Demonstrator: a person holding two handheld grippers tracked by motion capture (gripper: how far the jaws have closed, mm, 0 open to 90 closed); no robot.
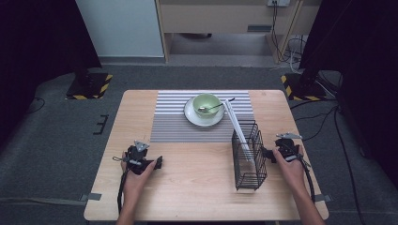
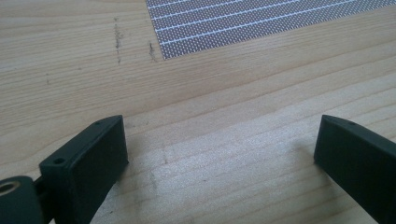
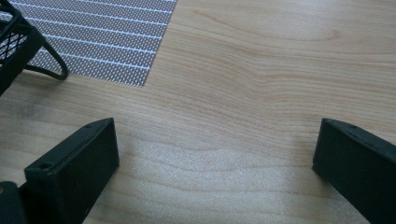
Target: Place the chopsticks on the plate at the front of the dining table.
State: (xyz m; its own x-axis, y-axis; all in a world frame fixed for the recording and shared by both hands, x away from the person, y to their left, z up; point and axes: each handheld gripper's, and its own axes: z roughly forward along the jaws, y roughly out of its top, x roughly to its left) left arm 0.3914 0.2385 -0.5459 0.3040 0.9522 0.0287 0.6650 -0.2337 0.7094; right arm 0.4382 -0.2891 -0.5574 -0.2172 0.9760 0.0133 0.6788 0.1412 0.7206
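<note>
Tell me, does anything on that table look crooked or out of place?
Only mildly: the white chopsticks lean out of the black wire basket toward the green bowl, which holds a spoon. Nothing is spilled or broken.

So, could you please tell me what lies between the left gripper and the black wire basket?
Bare light wooden tabletop only. The high view shows nothing on the stretch from the left gripper to the black wire basket; the striped grey placemat ends farther back.
</note>
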